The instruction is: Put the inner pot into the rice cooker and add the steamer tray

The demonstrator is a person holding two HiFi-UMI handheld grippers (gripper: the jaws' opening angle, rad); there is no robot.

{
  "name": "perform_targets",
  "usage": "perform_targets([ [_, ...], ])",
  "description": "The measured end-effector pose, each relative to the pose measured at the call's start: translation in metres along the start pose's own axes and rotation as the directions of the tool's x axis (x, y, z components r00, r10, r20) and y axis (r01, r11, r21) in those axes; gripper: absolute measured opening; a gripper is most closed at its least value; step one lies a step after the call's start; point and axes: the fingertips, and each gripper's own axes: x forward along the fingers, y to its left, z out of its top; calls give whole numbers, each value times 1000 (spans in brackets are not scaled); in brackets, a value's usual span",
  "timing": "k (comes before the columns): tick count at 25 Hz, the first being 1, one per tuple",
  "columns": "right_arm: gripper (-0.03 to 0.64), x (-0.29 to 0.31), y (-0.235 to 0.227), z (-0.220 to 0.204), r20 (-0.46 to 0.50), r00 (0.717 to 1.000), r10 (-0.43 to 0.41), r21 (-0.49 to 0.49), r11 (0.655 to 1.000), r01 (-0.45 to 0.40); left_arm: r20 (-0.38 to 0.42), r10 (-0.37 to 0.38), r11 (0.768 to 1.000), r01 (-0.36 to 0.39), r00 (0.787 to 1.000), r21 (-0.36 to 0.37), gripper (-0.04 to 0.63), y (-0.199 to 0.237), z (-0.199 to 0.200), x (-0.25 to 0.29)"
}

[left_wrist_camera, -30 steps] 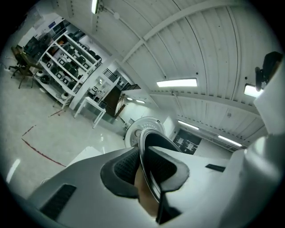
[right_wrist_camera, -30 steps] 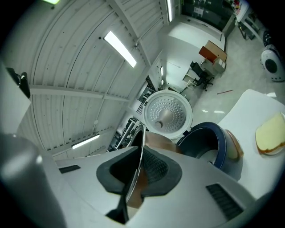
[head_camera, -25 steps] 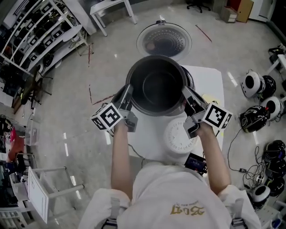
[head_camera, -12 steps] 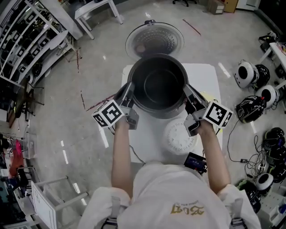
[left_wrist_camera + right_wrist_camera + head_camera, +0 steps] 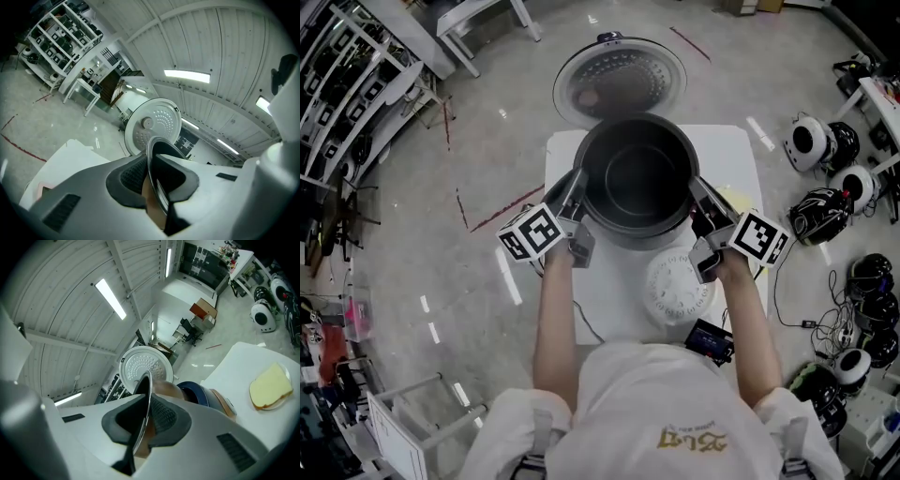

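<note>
At the far left of the head view, shelving (image 5: 347, 84) stands on the floor. The left gripper (image 5: 577, 184) is clamped on the left rim of the inner pot (image 5: 637, 183); the left gripper view shows the thin metal rim running between the closed pads (image 5: 133, 176). The pot hangs upright, held by both grippers over the white table (image 5: 614, 281), in front of the rice cooker's open lid (image 5: 619, 80). In the right gripper view the cooker body (image 5: 194, 392) shows just beyond the pot, so the pot is not yet seated in it. The white steamer tray (image 5: 678, 286) lies flat on the table, on the person's side of the pot. The right gripper (image 5: 695, 185) grips the opposite rim in the same way. Further right, a yellow thing (image 5: 269, 387), perhaps a sponge, rests on the table. Round appliances (image 5: 811, 141) sit on the floor beyond.
</note>
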Motion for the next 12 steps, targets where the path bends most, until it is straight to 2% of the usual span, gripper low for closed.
perform_targets([
  [5, 41, 10, -20, -3, -12, 999, -42, 5, 999, 42, -49, 2, 1000, -2, 999, 5, 72, 13, -8, 17],
  [12, 44, 14, -51, -14, -46, 990, -134, -13, 991, 133, -126, 21, 996, -10, 992, 91, 81, 23, -25, 30],
])
